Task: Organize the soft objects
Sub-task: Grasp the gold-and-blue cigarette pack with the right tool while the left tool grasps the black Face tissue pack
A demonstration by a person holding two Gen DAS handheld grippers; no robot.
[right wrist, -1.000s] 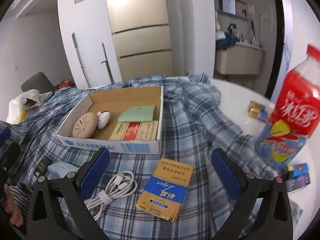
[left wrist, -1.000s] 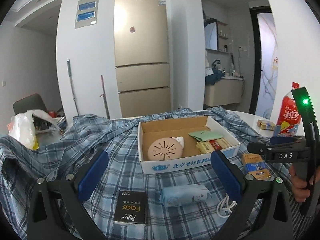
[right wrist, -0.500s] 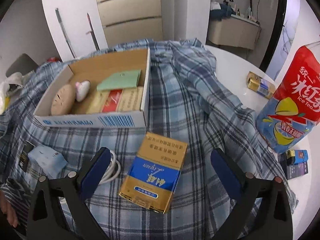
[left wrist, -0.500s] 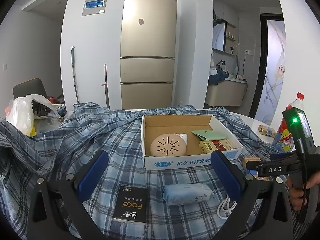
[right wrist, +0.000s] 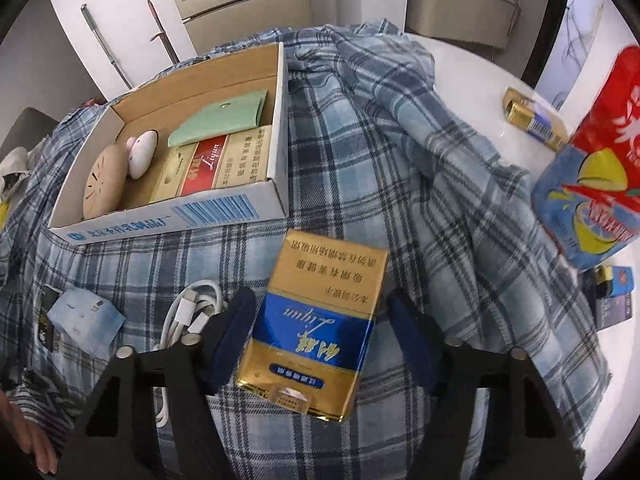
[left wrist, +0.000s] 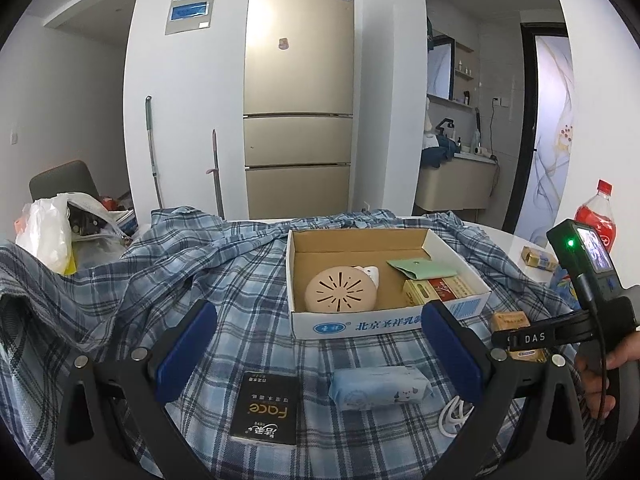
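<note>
A gold and blue carton point(right wrist: 316, 320) lies flat on the plaid cloth point(right wrist: 400, 168). My right gripper point(right wrist: 320, 316) is open, low over the carton, with a blue pad on each side of it and not touching it. My left gripper point(left wrist: 316, 344) is open and empty above the cloth, over a black Face pack point(left wrist: 266, 410) and a pale blue tissue pack point(left wrist: 380, 386). The open cardboard box point(left wrist: 384, 324) holds a round tan disc point(left wrist: 340, 290), a green pouch point(left wrist: 422, 268) and flat cartons point(left wrist: 436, 290).
A coiled white cable point(right wrist: 188, 316) lies left of the carton. A red iced tea bottle point(right wrist: 596, 184) stands at the right, with a small gold box point(right wrist: 532, 120) and a blue box point(right wrist: 614, 288) near it. A white plastic bag point(left wrist: 48, 236) sits far left.
My right gripper has moved forward and down over the gold and blue carton, which now sits between its pads. The left gripper has risen and tilted slightly and stays open.
</note>
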